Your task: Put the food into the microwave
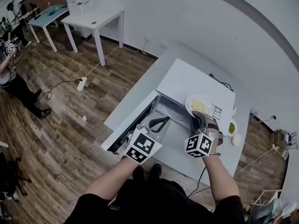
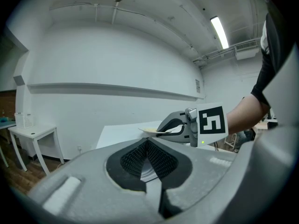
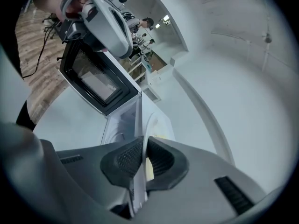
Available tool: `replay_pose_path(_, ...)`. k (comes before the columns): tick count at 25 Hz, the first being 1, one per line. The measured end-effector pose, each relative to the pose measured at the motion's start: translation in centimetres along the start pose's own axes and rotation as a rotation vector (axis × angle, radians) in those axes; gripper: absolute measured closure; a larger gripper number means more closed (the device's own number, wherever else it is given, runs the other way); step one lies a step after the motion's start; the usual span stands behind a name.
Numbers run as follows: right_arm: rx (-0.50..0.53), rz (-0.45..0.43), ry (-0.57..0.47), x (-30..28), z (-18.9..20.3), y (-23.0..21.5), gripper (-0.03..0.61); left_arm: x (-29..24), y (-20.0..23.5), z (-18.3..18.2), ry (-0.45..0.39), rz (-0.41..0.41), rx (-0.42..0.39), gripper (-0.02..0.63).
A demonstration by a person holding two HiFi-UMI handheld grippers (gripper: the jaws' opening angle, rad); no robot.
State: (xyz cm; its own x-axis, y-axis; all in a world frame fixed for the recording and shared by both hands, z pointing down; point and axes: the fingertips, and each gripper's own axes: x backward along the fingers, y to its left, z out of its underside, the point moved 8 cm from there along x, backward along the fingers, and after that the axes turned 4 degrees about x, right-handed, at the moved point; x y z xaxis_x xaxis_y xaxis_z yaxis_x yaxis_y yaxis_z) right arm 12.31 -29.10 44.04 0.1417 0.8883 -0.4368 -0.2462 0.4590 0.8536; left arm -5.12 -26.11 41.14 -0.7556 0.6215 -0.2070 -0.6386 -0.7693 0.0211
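Observation:
A white plate (image 1: 198, 105) of yellow food hangs in front of the open microwave (image 1: 196, 80), level with its top. My right gripper (image 1: 196, 118) is shut on the plate's near rim. In the right gripper view the rim (image 3: 139, 181) stands edge-on between the pads, with yellow food (image 3: 149, 169) beside it. The microwave door (image 1: 133, 125) is swung out to the left and the cavity (image 1: 170, 108) shows. My left gripper (image 1: 161, 123) hovers by the door, its pads (image 2: 140, 155) meeting at the tips with nothing held. From it I see the right gripper (image 2: 164, 127) carrying the plate (image 2: 150, 131).
A small dish of green food (image 1: 231, 127) and a white round item (image 1: 237, 140) sit on the table right of the microwave. Two white desks (image 1: 93, 17) stand at the back left. A person (image 1: 14, 80) stands at the far left, and a power strip (image 1: 81, 84) lies on the wooden floor.

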Motion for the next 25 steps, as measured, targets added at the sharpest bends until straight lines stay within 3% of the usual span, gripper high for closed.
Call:
replay_pose_path(12,0.104,0.031,-0.031,4.2,-3.7,3.2,0.551,1.7,-0.2,-0.1,-0.021,0.035,-0.020,0.606)
replay_pose_path(25,0.166,-0.064,-0.043,3.6,-3.2,10.1,0.551,1.1,-0.1,1.4,0.010,0.046,-0.011,0.606)
